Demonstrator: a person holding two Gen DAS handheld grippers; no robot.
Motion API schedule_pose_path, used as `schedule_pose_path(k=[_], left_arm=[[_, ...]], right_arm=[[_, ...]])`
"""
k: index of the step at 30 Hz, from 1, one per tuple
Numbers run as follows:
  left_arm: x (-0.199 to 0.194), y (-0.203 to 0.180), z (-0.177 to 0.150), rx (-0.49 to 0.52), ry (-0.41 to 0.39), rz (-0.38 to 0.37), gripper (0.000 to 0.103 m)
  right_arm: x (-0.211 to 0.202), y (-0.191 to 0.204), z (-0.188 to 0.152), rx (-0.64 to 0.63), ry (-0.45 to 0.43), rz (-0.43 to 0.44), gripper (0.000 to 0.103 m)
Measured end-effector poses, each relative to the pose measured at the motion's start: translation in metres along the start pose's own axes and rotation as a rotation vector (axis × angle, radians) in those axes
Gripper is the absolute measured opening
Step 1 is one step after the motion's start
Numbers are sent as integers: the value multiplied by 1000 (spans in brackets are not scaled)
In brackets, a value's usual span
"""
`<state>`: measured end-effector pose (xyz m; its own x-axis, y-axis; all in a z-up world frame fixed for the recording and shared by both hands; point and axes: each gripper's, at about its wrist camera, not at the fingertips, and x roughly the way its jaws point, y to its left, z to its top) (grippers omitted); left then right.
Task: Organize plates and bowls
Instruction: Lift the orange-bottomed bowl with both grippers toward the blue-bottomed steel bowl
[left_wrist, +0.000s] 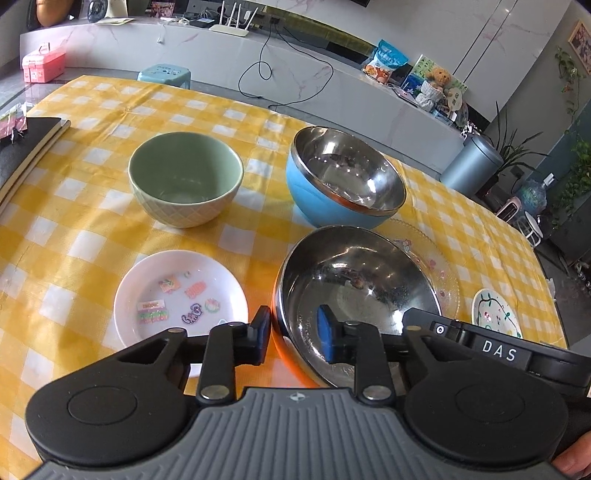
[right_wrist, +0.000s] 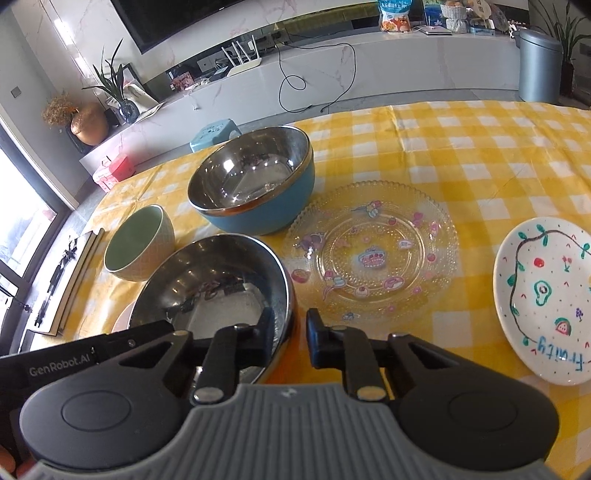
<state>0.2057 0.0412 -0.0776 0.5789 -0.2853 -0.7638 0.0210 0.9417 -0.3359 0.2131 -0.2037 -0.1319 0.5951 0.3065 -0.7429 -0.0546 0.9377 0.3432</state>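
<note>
A steel bowl with an orange outside (left_wrist: 354, 291) (right_wrist: 214, 280) sits nearest me on the yellow checked cloth, partly over a clear glass plate (right_wrist: 373, 254). My left gripper (left_wrist: 293, 332) straddles its near rim, one pad on the orange wall and the blue pad inside, shut on it. My right gripper (right_wrist: 290, 332) clamps the same rim from the other side. Behind stand a blue-sided steel bowl (left_wrist: 343, 177) (right_wrist: 255, 177) and a green ceramic bowl (left_wrist: 184, 177) (right_wrist: 136, 243). A white stickered plate (left_wrist: 177, 295) lies left and a painted white plate (right_wrist: 546, 295) right.
A dark notebook (left_wrist: 29, 147) lies at the table's left edge. Beyond the far edge are a blue stool (left_wrist: 164, 72), a marble bench with a router and cables, and a grey bin (left_wrist: 471, 166). Bare cloth (right_wrist: 480, 147) shows behind the glass plate.
</note>
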Motion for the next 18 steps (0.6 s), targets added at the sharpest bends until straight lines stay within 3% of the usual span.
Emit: schedule_pose_path(k=[4,18], left_arm=[[-1,-1,-2,16,-7,30,16],[-43,-4,-17,28,-48,58,12]], right_arm=[[-2,3,-1,-5,-11,-1,10],[-32,15,-17,-4,-20,13,9]])
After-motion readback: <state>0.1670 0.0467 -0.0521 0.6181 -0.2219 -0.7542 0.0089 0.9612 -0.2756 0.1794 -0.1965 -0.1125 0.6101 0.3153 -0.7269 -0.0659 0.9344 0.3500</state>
